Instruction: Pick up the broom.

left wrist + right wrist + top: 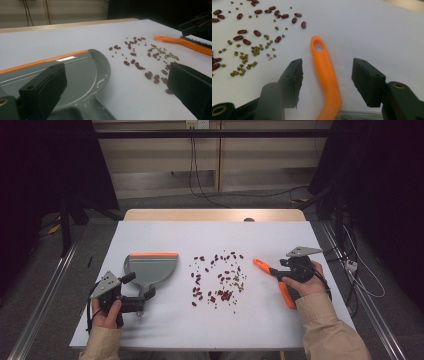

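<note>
A grey dustpan point(150, 267) with an orange lip lies at the left of the white table point(165, 235). My left gripper point(138, 287) is open beside the pan's handle end; in the left gripper view the jaws stand wide apart over the pan point(75, 72). Red and small green beans point(217, 280) are scattered mid-table. An orange-handled brush point(272, 272) lies at the right. My right gripper point(327, 67) straddles its handle point(325, 75) with a gap on each side, so it is open. The bristles sit low behind the jaws.
The beans point(249, 37) lie just left of the brush handle tip in the right gripper view. The wooden table edge point(215, 214) runs along the far side. Cables trail on the floor beyond. The person's sleeves come in at the bottom.
</note>
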{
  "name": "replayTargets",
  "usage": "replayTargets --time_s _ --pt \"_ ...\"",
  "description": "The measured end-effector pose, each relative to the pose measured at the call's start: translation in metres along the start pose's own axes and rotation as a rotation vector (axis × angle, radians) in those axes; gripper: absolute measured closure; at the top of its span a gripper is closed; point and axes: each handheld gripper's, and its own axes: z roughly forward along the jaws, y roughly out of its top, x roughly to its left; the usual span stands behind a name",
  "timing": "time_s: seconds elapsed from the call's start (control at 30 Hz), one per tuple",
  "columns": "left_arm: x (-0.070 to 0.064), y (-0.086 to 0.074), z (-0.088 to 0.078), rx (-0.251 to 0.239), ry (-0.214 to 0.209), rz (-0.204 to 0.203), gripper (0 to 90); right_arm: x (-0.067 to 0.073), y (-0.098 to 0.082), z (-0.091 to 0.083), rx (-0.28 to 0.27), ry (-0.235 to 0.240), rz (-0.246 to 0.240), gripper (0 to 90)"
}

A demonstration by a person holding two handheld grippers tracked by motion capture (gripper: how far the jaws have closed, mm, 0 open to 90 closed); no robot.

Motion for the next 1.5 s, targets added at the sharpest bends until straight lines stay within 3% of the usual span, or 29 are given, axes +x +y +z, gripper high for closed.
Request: replayTargets --time_s 0.13,0.27,0.47,0.63,0.77,0.83,0.93,1.0,1.1,1.33,1.4,1.47,1.5 --pt "0.0 0.0 0.0 0.005 -0.001 0.005 2.5 -0.003 0.001 0.007 0.073 0.029 -0.004 46.3" --pt "0.001 -0.001 0.001 0.006 -0.002 -0.001 2.5 -0.006 0.003 0.012 0.113 0.04 -0.035 54.2" --pt "0.001 -0.001 0.001 0.007 -0.004 -0.002 2.5 -0.009 0.01 0.019 0.206 0.048 -0.073 58.5" --pt "0.002 -0.002 0.001 0.013 -0.006 -0.004 2.5 -0.01 0.013 0.021 0.243 0.071 -0.077 58.2" --pt "0.002 -0.002 0.002 0.014 -0.007 -0.005 2.5 -0.01 0.01 0.028 0.303 0.063 -0.1 67.5" --pt "0.001 -0.002 0.002 0.016 -0.008 -0.004 2.5 -0.013 0.01 0.029 0.297 0.082 -0.085 67.5" --pt "0.002 -0.002 0.002 0.018 -0.004 -0.004 2.5 -0.013 0.011 0.031 0.315 0.073 -0.122 66.8" --pt "0.002 -0.002 0.002 0.021 -0.004 -0.006 2.5 -0.013 0.013 0.033 0.336 0.061 -0.12 63.1" --pt "0.002 -0.002 0.003 0.02 -0.005 -0.007 2.5 -0.015 0.017 0.036 0.373 0.08 -0.091 64.6" --pt "0.003 -0.002 0.003 0.019 -0.008 -0.008 2.5 -0.015 0.028 0.043 0.463 0.103 -0.091 70.0" --pt "0.002 -0.002 0.002 0.021 -0.007 -0.005 2.5 -0.015 0.029 0.044 0.471 0.105 -0.095 70.1" --pt "0.002 -0.002 0.002 0.017 -0.009 -0.007 2.5 -0.019 0.026 0.042 0.449 0.109 -0.048 70.6" --pt "0.002 -0.002 0.002 0.012 -0.011 -0.008 2.5 -0.019 0.026 0.042 0.449 0.109 -0.048 70.6"
